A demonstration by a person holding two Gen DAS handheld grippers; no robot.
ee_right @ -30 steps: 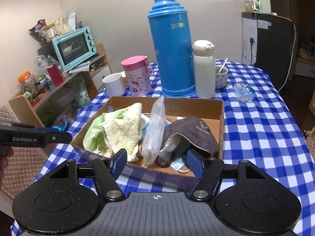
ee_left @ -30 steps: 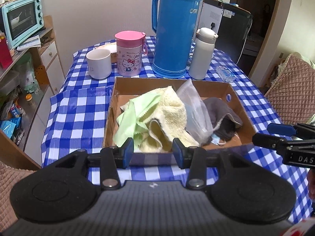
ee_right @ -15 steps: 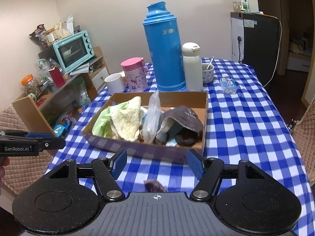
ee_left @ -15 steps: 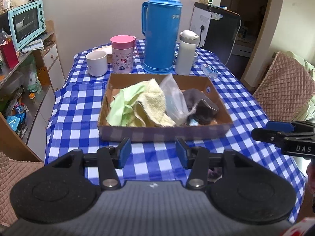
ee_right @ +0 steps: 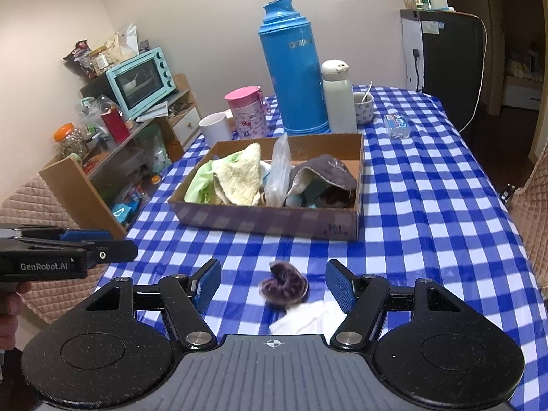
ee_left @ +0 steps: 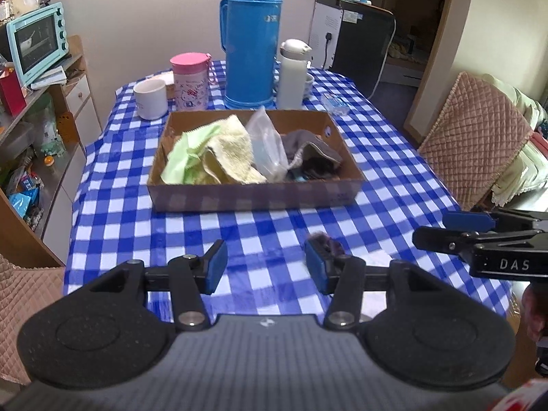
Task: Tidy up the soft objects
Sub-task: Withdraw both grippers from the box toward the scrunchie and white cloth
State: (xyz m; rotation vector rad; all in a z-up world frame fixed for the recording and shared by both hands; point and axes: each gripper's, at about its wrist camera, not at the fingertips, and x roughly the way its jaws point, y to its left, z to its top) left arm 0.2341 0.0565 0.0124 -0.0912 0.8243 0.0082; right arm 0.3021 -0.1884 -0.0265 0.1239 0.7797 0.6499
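A cardboard box on the checked table holds a green cloth, a yellow towel, a clear plastic bag and a grey cap. A purple fuzzy item and a white cloth lie on the table near me. My right gripper is open, its jaws on either side of the purple item. My left gripper is open and empty to its left.
Behind the box stand a blue thermos, a white bottle, a pink cup and a white mug. A shelf with a mint oven is on the left; a quilted chair on the right.
Both grippers have pulled back from the box toward the table's near edge. The purple item and white cloth have come into view near the right gripper.
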